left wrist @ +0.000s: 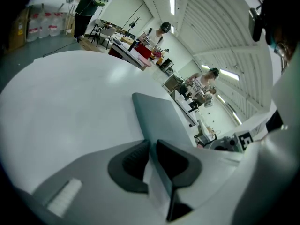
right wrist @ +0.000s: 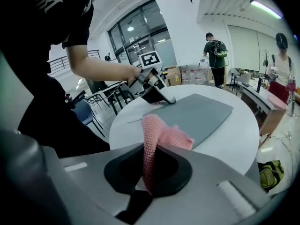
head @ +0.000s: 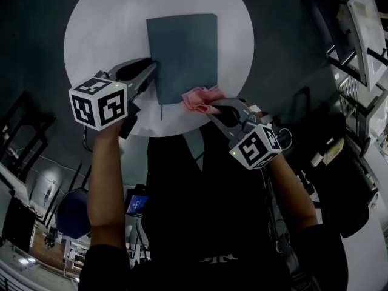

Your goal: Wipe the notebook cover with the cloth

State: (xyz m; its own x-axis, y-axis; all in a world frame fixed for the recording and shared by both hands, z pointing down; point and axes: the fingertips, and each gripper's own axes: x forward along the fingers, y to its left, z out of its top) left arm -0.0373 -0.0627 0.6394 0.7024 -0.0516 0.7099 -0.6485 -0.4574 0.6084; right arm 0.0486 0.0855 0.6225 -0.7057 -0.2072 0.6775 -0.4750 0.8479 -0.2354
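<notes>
Notebook (head: 182, 56): closed, dark grey cover up, lying flat on the round white table (head: 103, 29), about central and square to me. Cloth (head: 202, 99): pink knit, bunched at the cover's near right corner, where it laps over the near edge toward the table. My right gripper (head: 218, 109) comes in from the near right. In the right gripper view the jaws are clenched on one fold of the cloth (right wrist: 161, 135), which rises between them and flops forward onto the notebook (right wrist: 197, 111). I judge the loose end is left free so that it, and not the jaws, meets the cover. My left gripper (head: 150, 68) sits at the notebook's left edge, close to the near left corner. In the left gripper view the jaws are pressed together on that edge of the notebook (left wrist: 159, 121), which runs between them. This hold appears to anchor the book, so a stroke from the opposite corner cannot slide or turn it. The two grippers stand apart, leaving most of the cover open beyond the cloth. I judge the wipe to be at its near end.
</notes>
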